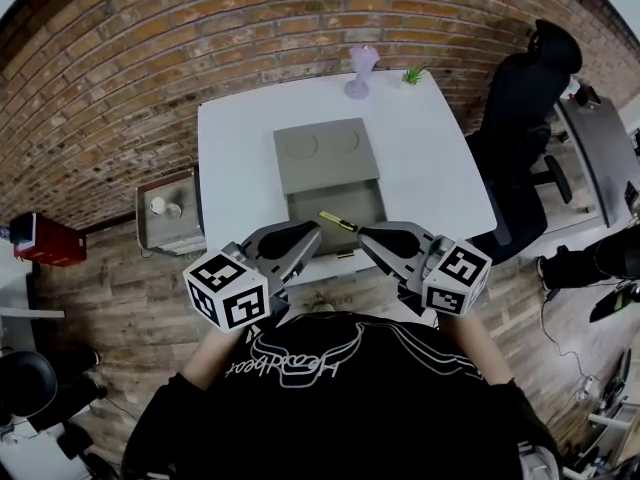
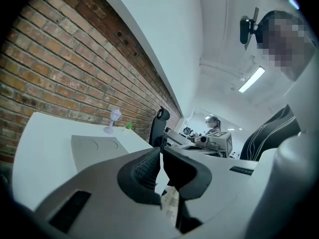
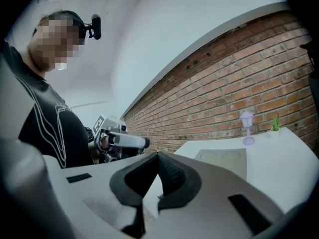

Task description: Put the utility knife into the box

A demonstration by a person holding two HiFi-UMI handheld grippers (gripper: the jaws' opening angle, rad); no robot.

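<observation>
The grey box (image 1: 336, 206) stands open on the white table (image 1: 237, 168), its lid (image 1: 326, 155) folded flat behind it. The yellow and black utility knife (image 1: 336, 221) lies slantwise at the box's front right part. My right gripper (image 1: 362, 233) is shut, its tip just right of the knife's near end; in the right gripper view the right gripper (image 3: 157, 156) has nothing between its pads. My left gripper (image 1: 317, 231) is shut too, at the box's front left, and the left gripper view shows the left gripper (image 2: 160, 151) empty.
A purple goblet (image 1: 360, 70) and a small green plant (image 1: 413, 74) stand at the table's far edge by the brick wall. A black office chair (image 1: 520, 118) is right of the table. A low cabinet (image 1: 168, 211) stands at its left.
</observation>
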